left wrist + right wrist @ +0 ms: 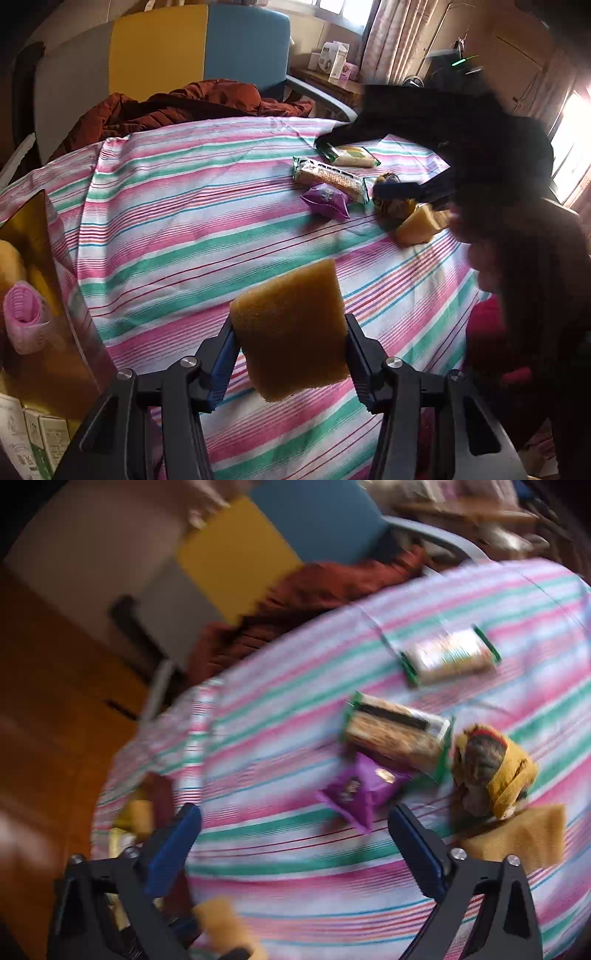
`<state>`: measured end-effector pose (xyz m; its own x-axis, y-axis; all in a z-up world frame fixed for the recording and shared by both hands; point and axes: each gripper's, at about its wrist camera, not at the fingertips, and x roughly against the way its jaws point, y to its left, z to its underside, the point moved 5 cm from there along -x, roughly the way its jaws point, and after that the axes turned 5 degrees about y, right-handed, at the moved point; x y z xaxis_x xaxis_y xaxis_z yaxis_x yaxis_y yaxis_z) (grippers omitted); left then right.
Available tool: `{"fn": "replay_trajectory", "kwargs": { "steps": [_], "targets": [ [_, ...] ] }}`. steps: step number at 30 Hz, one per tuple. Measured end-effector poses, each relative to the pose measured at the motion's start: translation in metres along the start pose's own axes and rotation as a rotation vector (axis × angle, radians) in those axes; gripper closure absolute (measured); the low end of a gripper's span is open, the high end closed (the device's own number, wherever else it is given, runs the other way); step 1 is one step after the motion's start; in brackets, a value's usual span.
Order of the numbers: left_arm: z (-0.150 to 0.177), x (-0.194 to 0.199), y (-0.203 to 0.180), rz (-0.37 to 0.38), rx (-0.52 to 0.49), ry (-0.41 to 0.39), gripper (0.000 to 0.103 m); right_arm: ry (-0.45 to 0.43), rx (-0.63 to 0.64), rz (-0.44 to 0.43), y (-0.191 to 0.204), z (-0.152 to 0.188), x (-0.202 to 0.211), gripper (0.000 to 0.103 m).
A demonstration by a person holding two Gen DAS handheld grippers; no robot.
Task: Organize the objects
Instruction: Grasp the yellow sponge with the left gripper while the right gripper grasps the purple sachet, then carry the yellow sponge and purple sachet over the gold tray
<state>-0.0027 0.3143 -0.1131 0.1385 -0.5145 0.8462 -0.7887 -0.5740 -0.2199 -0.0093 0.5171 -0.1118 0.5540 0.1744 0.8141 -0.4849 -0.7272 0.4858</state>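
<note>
A: The left claw [290, 332] has a sponge [291, 328] pinched between its fingers, held up off the striped cloth [184, 229]. I'd judge it is bound for the gold box [37, 258] at the left edge, where a pink roll [24, 314] already sits

B: Then swing it left and level, and clear the box wall before lowering. The sponge is soft and overhangs the fingers, so I'd let go only once it is down among the other things, or it may catch the rim

A: And the right claw [295, 849]?

B: Wide open, nothing in it, hovering above the cloth near the snack cluster. Its view is smeared, so fine detail is hard to read

A: What is left to sort?

B: A purple packet [325, 201], a long wafer bar [330, 179], a green pack [349, 155] behind it, a knotted yellow cloth bundle [491, 771], and a second sponge [524, 838] lying just beside the bundle

A: Best target for the right?

B: Probably the purple packet, since it lies nearest between the fingers. Come straight down over its middle; the wrapper looks slippery and puffy, so close gently across the short side
</note>
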Motion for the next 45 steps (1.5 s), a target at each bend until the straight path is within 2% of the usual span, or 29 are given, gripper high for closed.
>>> {"fn": "replay_trajectory", "kwargs": {
  "steps": [4, 8, 14, 18, 21, 27, 36, 45],
  "targets": [
    [0.005, 0.006, 0.002, 0.011, 0.002, -0.013, 0.049, 0.03, -0.065, 0.067, -0.017, -0.008, -0.022, 0.024],
    [0.005, 0.01, 0.0, 0.014, -0.007, -0.032, 0.049, 0.046, -0.06, 0.137, -0.016, -0.02, -0.032, 0.024],
    [0.007, 0.021, 0.002, 0.018, -0.006, -0.059, 0.049, 0.089, -0.033, 0.196, -0.013, -0.025, -0.05, 0.029],
    [0.01, 0.024, 0.001, 0.018, -0.004, -0.061, 0.049, 0.102, -0.026, 0.227, -0.018, -0.023, -0.059, 0.05],
    [0.01, 0.031, 0.0, 0.02, -0.004, -0.074, 0.048, 0.086, 0.002, 0.245, -0.019, -0.022, -0.058, 0.057],
    [0.011, 0.047, 0.003, 0.021, 0.007, -0.106, 0.049, 0.086, 0.089, 0.209, -0.009, 0.001, -0.049, 0.059],
    [0.014, 0.099, 0.016, 0.0, 0.055, -0.209, 0.049, -0.004, 0.231, 0.163, 0.032, 0.031, -0.017, 0.059],
    [0.031, 0.156, 0.086, -0.111, 0.229, -0.311, 0.048, -0.067, 0.354, 0.055, 0.097, 0.06, 0.008, 0.059]
  ]
}}
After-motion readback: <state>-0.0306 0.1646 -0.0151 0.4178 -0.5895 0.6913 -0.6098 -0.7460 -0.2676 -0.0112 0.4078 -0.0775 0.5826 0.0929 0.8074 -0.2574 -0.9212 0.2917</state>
